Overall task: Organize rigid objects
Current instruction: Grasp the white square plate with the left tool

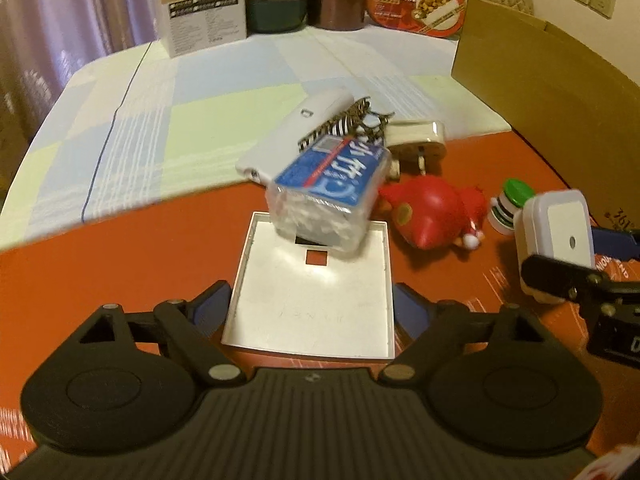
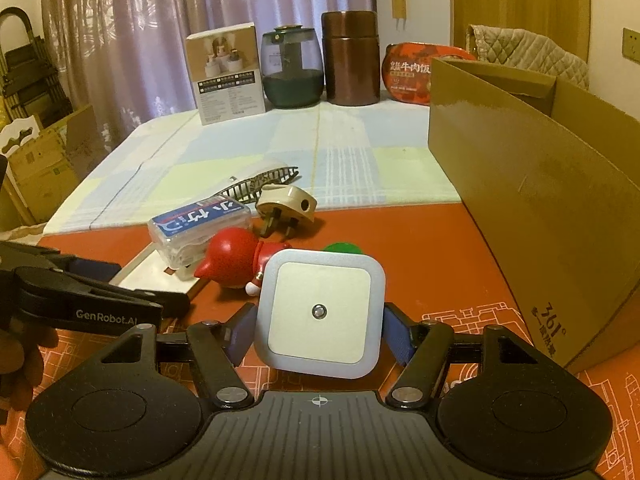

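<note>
**Night light clamped on the right, white tray framed on the left**

The clear box of cotton swabs (image 1: 326, 194), blue label up, held a packed white heap of swabs and sat tipped on the far edge of the flat white tray (image 1: 312, 304). That tray was otherwise bare, a small square hole near its far end. The big cardboard box (image 2: 532, 184) stood open-topped to the right of the tray; its inside could not be seen.

Both hands pitched their tools downward toward the red desk (image 1: 120, 272). A hand (image 2: 20, 356) showed at the left edge of the right wrist view, behind the left tongs (image 1: 312, 306).

The left tongs stood spread, one blue pad on each side of the tray's near half; whether the pads touched its edges could not be told. The right tongs (image 2: 318, 326) were clamped on the square white night light (image 2: 320, 314), its face toward the camera, carried just right of the tray.

Beyond the tray lay the red toy figure (image 1: 430, 210), the green-capped little bottle (image 1: 510, 206), the cream plug adapter (image 1: 418, 138) and the white comb-toothed gadget (image 1: 296, 136), all clustered close around the swab box.
</note>
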### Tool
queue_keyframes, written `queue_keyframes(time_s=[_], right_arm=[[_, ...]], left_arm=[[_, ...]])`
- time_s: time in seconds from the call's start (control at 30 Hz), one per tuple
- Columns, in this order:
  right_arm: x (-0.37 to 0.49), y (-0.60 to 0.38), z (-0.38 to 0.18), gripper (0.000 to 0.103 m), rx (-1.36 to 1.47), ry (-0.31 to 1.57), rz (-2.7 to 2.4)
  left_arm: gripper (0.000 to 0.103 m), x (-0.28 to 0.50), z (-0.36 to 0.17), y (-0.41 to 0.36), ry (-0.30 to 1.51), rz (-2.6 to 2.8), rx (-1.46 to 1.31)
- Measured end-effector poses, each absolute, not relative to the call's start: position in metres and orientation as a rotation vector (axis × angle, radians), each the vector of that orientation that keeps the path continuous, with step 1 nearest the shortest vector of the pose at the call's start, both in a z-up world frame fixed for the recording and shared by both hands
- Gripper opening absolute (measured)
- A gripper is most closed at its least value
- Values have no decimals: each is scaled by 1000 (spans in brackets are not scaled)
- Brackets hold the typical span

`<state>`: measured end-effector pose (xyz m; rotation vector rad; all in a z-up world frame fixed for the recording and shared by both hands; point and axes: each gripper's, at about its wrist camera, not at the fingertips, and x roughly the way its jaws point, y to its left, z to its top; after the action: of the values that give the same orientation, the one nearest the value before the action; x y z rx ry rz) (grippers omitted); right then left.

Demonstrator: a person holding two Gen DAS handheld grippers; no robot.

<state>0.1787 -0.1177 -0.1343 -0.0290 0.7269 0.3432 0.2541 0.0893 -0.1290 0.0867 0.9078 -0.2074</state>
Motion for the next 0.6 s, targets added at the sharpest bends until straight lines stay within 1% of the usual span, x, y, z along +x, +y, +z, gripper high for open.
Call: queue_keyframes(time_s=[0.2,0.37,0.47,0.6], right_arm=[[171,-130,-123,63,-24,713,349],[159,-147,-117,63,-25,712,342],[153,-158,-118,63,-25,726,330],[146,-172,-119,63,-19,741,312]], left_arm=[[84,205,-125,73,939,-168,86],[85,169,-127,61,908,-172,93],[89,167,-128,58,894,-183,113],[89,172,-129,60,886,-194,116]])
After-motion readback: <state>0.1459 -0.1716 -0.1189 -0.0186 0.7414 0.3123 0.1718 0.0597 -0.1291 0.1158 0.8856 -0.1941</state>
